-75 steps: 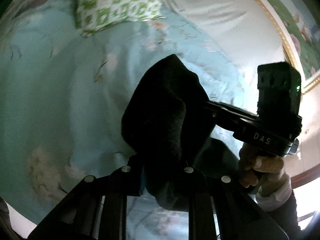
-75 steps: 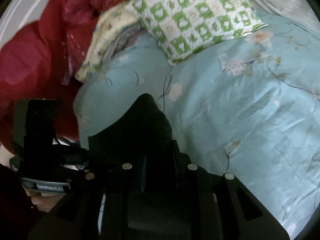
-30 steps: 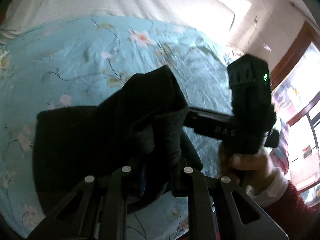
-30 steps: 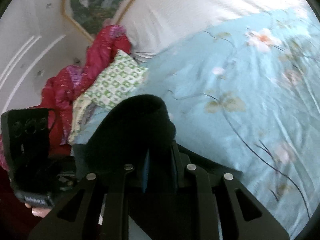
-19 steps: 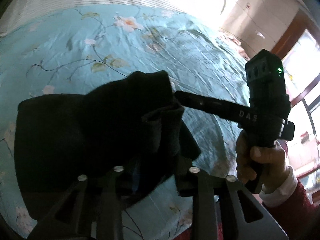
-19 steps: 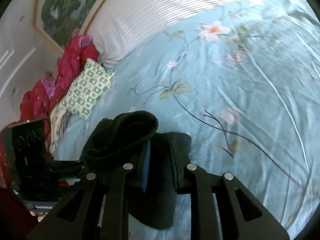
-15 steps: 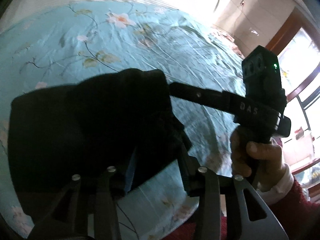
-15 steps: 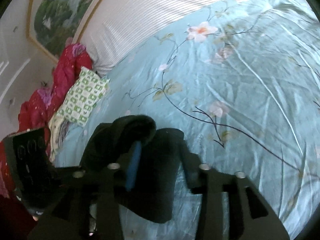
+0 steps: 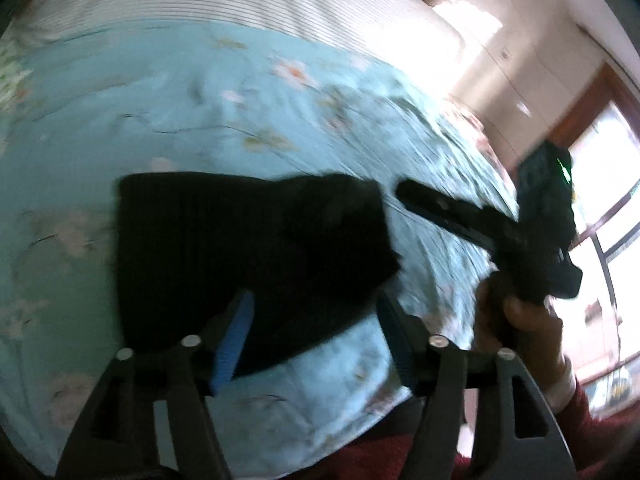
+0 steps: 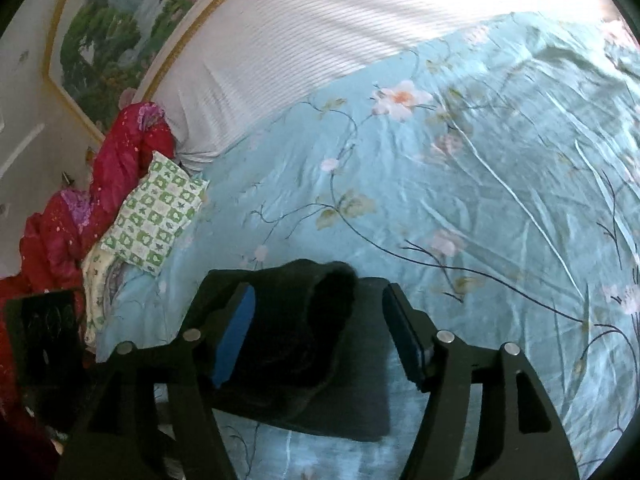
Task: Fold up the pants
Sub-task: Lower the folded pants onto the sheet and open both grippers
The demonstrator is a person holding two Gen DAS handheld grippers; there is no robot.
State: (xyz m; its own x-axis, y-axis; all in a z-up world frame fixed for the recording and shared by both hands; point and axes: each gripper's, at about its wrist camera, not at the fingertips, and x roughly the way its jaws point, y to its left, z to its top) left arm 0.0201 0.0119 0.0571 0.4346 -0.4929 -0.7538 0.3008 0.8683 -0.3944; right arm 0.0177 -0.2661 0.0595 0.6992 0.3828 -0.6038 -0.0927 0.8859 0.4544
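Now one black pants (image 9: 248,248) bundle, two grippers (both agape).

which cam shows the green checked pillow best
The right wrist view: the green checked pillow lies whole and sharp at the bed's left edge, against the red quilt. The left wrist view shows at most a blurred green-white sliver at its far left edge.

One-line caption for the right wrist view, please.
Right gripper open above the folded black pants lying on the floral bedspread.
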